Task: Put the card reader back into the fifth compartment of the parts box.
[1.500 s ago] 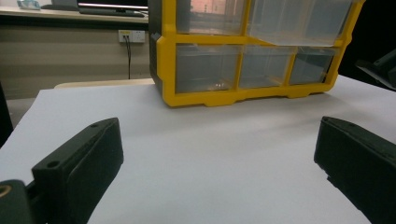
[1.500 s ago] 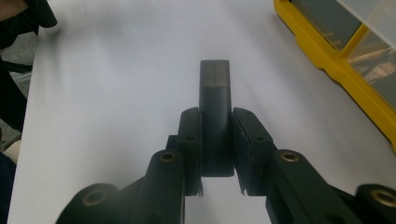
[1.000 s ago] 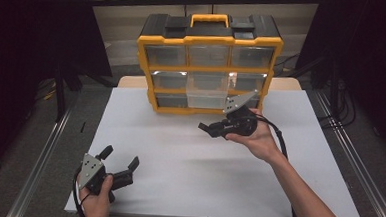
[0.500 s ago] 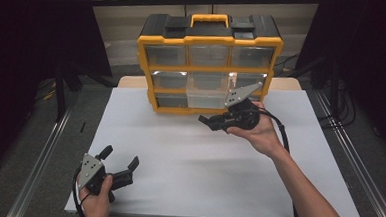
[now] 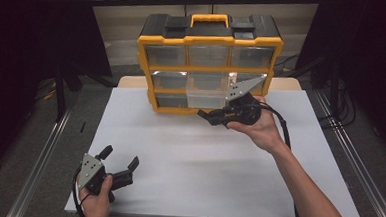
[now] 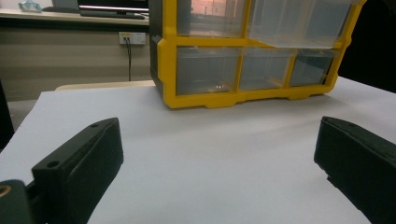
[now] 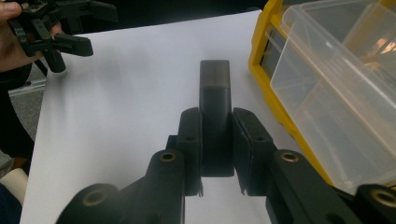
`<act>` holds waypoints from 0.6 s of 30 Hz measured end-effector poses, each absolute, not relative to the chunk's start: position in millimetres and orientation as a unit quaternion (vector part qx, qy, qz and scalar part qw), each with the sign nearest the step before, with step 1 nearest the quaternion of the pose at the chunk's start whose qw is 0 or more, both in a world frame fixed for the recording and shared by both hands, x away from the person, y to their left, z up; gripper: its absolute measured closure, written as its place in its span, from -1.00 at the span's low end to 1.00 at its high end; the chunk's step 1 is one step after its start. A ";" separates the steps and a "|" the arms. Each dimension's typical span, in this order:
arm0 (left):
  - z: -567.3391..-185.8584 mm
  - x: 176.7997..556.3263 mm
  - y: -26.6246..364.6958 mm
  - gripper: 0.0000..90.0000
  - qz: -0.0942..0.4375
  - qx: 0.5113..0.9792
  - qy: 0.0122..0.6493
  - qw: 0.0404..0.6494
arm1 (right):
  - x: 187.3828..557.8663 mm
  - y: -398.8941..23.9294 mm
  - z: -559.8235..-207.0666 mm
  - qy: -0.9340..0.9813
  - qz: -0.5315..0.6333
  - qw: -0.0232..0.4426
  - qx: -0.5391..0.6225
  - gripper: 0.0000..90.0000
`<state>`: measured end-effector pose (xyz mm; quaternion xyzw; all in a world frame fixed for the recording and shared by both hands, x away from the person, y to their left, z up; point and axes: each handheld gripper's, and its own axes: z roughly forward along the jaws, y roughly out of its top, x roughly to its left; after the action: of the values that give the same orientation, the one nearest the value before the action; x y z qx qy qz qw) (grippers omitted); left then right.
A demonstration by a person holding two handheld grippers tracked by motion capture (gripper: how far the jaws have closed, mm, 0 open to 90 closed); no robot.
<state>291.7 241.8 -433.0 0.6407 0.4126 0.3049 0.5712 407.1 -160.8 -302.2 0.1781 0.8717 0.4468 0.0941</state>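
My right gripper (image 7: 215, 135) is shut on a dark grey rectangular block (image 7: 215, 88) that sticks out past its fingertips. In the high view the right gripper (image 5: 211, 117) hovers just in front of a yellow organizer (image 5: 209, 39) with clear drawers. One clear drawer (image 5: 206, 95) in the middle row is pulled out, and it lies just right of the block as the drawer (image 7: 336, 93) in the right gripper view. My left gripper (image 5: 120, 157) rests open near the table's front left corner, its fingers (image 6: 79, 163) wide apart with nothing between them.
The white table top (image 5: 203, 159) stretches between the two grippers. The organizer's bottom row of closed drawers (image 6: 247, 70) faces the left gripper. Metal rails (image 5: 43, 155) run along both sides of the table, with dark surroundings beyond.
My right gripper has moved with the block a little farther from the person, up toward the pulled-out drawer. The left gripper has stayed put.
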 end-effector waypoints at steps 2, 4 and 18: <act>-433.0 291.8 242.2 -0.97 0.306 0.643 0.412 0.569 | 407.5 -160.9 -298.8 0.871 0.448 0.096 0.176 0.64; -433.1 291.8 241.9 -0.97 0.305 0.641 0.413 0.571 | 407.8 -161.0 -295.3 0.871 0.449 0.099 0.175 0.64; -432.9 291.8 242.7 -0.97 0.306 0.642 0.412 0.570 | 414.6 -161.9 -276.7 0.867 0.453 0.110 0.176 0.64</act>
<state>291.8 242.7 -432.9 0.6420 0.4122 0.3056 0.5697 414.6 -161.9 -276.7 0.1756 0.8672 0.4529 0.1096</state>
